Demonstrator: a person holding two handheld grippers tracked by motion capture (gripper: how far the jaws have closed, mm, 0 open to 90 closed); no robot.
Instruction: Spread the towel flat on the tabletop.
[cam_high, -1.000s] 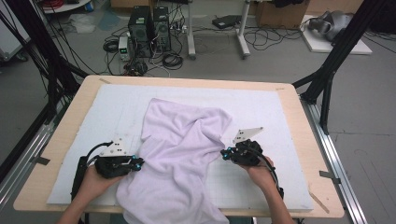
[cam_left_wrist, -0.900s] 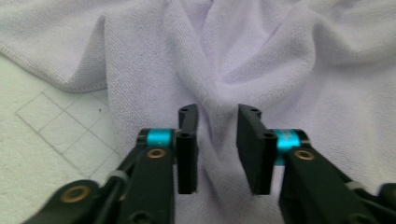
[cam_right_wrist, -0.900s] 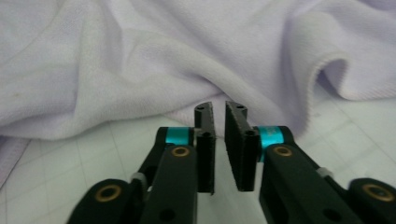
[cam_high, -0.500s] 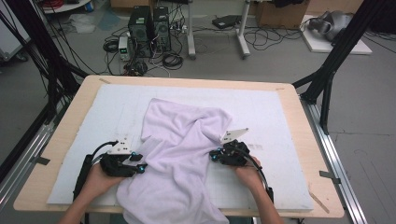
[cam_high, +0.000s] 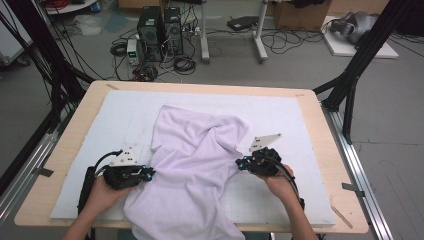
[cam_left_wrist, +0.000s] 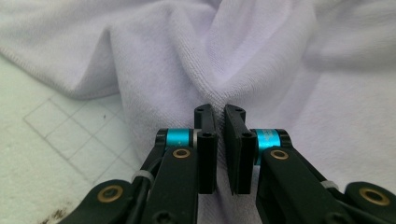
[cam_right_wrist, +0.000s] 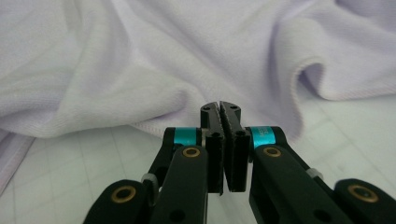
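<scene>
Both grippers at the towel's side edges, left gripper (cam_high: 146, 174) and right gripper (cam_high: 240, 163).

Left jaws have just been closing and now pinch a raised fold of the lavender towel (cam_high: 192, 165); the left gripper view gives that pinch up close. Right jaws sit pressed together at the towel hem; whether cloth is caught between them can't be told. Towel lies crumpled mid-mat, near end draped over the table edge. White gridded mat (cam_high: 300, 125) beneath, wooden table (cam_high: 320, 107) around. Beyond on the floor: computer towers (cam_high: 160, 25), cables.
</scene>
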